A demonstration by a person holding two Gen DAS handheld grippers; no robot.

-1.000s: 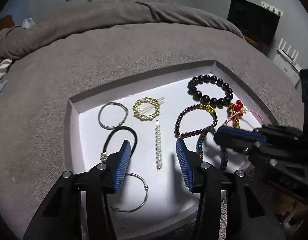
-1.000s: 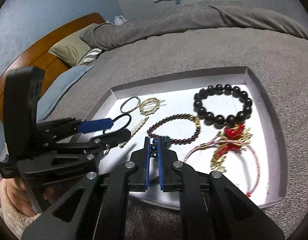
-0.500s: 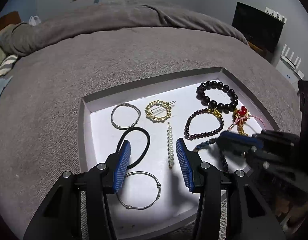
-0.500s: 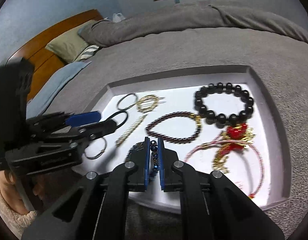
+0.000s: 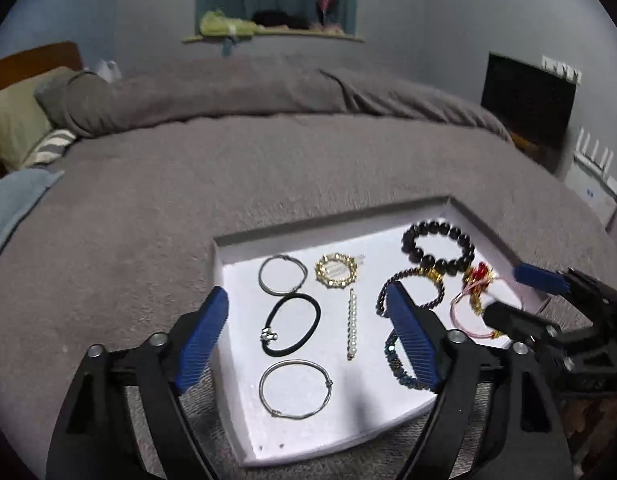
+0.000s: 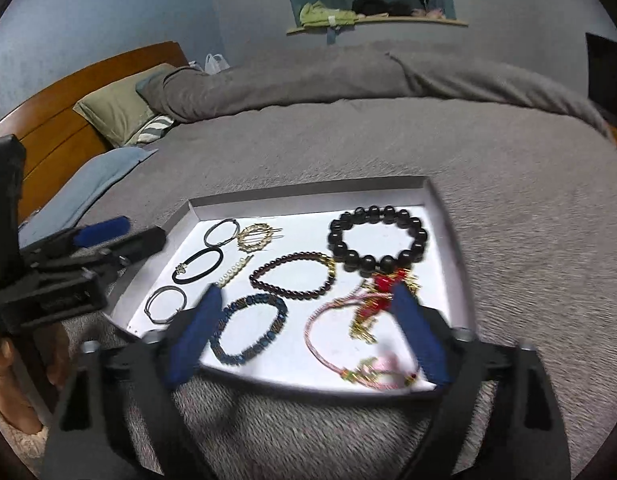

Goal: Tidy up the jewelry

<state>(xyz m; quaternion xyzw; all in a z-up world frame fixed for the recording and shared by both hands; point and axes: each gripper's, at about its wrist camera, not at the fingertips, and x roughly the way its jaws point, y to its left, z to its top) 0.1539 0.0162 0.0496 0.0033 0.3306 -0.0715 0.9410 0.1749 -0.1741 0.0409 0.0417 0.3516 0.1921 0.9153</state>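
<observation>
Both grippers hang released above the white tray [image 6: 448,220], jaws just spread wide with nothing pinched: the right gripper [image 6: 308,332] over the blue beaded bracelet [image 6: 250,328] lying flat at the tray's near edge, the left gripper [image 5: 308,340] over the black hair tie [image 5: 292,326] and pearl hair clip [image 5: 351,324]. The tray sits on a grey-covered bed [image 6: 508,160].
</observation>
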